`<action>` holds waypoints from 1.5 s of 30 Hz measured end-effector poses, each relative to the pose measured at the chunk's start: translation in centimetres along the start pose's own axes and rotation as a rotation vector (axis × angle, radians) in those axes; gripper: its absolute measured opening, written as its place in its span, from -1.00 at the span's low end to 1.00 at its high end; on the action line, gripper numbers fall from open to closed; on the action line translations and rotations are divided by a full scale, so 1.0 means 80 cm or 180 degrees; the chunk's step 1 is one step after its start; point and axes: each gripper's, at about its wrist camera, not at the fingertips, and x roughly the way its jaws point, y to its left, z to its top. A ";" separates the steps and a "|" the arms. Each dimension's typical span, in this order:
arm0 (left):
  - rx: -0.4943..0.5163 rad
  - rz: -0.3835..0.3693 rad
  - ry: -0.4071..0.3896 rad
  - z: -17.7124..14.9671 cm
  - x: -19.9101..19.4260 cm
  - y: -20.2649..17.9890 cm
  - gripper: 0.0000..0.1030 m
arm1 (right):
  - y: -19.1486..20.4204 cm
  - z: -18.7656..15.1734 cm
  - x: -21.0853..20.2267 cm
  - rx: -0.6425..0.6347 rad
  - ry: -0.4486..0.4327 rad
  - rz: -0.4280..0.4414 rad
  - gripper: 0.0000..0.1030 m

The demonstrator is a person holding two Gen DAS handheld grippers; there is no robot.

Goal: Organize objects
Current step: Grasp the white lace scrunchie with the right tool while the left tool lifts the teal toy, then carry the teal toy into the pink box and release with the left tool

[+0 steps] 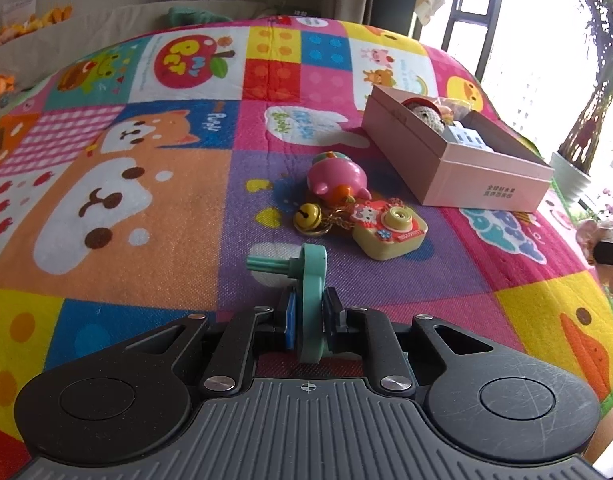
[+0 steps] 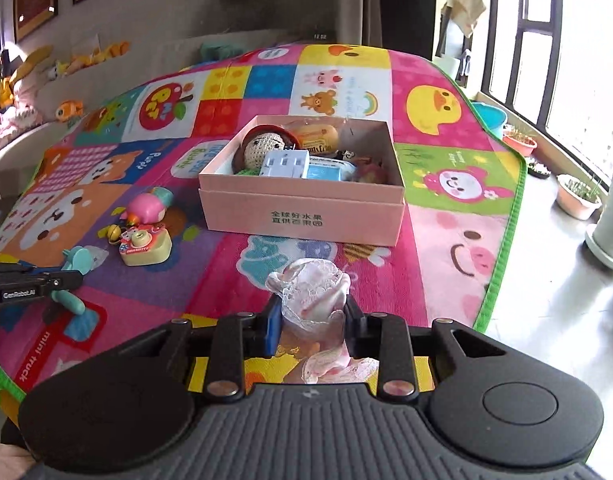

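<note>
My left gripper (image 1: 309,312) is shut on a teal plastic toy (image 1: 310,280), a flat disc with a ribbed stem poking left, held above the play mat. My right gripper (image 2: 311,316) is shut on a pink lace-trimmed piece of fabric (image 2: 310,292), lifted above the mat in front of the pink box (image 2: 302,212). The box holds a crochet doll (image 2: 262,144), a white block (image 2: 284,164) and other small items. On the mat left of the box lie a pink pig toy (image 1: 334,176), a bell keychain (image 1: 308,214) and a toy camera (image 1: 390,232).
The colourful patchwork play mat (image 1: 146,200) covers the surface. Past its green right edge is grey floor with plant pots (image 2: 578,200) along a window. Plush toys (image 2: 70,108) lie along the back left. The left gripper's body (image 2: 30,284) shows at the right wrist view's left edge.
</note>
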 end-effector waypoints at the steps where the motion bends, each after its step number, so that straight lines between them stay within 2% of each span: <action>1: 0.0020 0.0020 0.0004 0.000 0.000 -0.001 -0.68 | -0.002 -0.003 -0.001 0.0027 -0.0015 0.0020 -0.42; 3: 0.0035 0.0025 0.0019 0.001 -0.002 -0.003 -0.69 | -0.004 -0.008 -0.003 0.0060 -0.0061 0.0045 -0.42; 9: 0.0007 -0.0246 0.0076 0.017 -0.014 -0.011 -0.74 | -0.005 -0.020 -0.013 0.0042 -0.0278 0.0112 -0.42; 12: 0.0089 -0.0397 -0.0022 0.046 -0.021 -0.033 -0.74 | -0.013 -0.026 -0.016 0.0145 -0.0351 0.0241 -0.42; 16: 0.0310 -0.0582 -0.0268 0.108 -0.017 -0.077 -0.74 | -0.024 -0.033 -0.009 0.0317 -0.0390 0.0373 -0.42; 21: 0.0539 -0.0704 -0.0520 0.178 0.047 -0.133 -0.73 | -0.029 -0.037 -0.005 0.0412 -0.0433 0.0453 -0.42; 25: 0.0535 -0.0629 -0.0591 0.198 0.115 -0.154 -0.73 | -0.035 -0.041 -0.003 0.0426 -0.0458 0.0406 -0.42; 28: 0.0446 -0.0653 -0.0477 0.190 0.143 -0.154 -0.71 | -0.042 -0.043 0.000 0.0458 -0.0435 0.0384 -0.42; 33: 0.0560 -0.0687 -0.0385 0.165 0.130 -0.151 -0.66 | -0.045 -0.044 0.012 0.0476 -0.0373 0.0367 -0.42; 36: 0.0274 -0.0854 -0.0389 0.155 0.100 -0.126 -0.66 | -0.041 -0.042 0.016 0.0470 -0.0356 0.0408 -0.42; 39: -0.0005 -0.0909 -0.0410 0.136 0.062 -0.093 -0.66 | -0.038 -0.041 0.015 0.0441 -0.0326 0.0436 -0.42; 43: -0.0249 -0.0809 -0.0501 0.094 0.012 -0.047 -0.66 | -0.038 -0.030 0.016 0.0438 -0.0218 0.0452 -0.42; 45: -0.0376 -0.0682 -0.0553 0.074 -0.004 -0.022 -0.66 | -0.040 -0.016 0.017 0.0417 -0.0171 0.0502 -0.42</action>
